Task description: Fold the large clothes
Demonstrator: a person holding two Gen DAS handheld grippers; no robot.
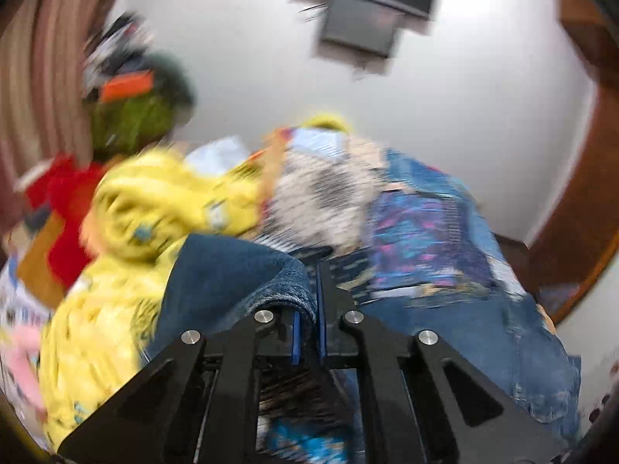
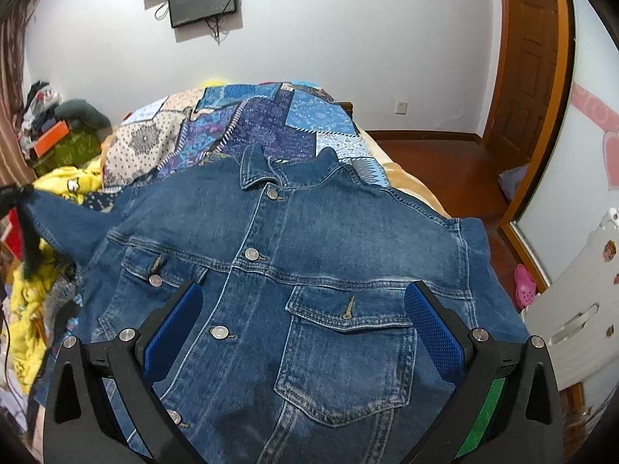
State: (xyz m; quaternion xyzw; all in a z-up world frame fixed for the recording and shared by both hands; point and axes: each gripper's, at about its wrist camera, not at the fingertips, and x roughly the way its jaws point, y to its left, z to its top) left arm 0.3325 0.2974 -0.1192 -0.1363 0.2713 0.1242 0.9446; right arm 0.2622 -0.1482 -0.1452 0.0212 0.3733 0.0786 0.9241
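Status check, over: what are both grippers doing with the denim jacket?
Left gripper shut on denim jacket sleeve. Right gripper open above jacket front. Jacket face-up, buttoned, on patchwork quilt. Yellow garment heaped beside.

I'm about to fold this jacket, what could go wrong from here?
The left gripper pinches only the sleeve's edge, so the denim may slip out. The right gripper is open above the jacket, so nothing pins it; it may drag onto the yellow clothes.

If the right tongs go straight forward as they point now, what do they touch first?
Most likely the denim jacket. The right tongs are open just above its front, near the chest pocket, and the patchwork quilt lies farther on. Depth is uncertain.
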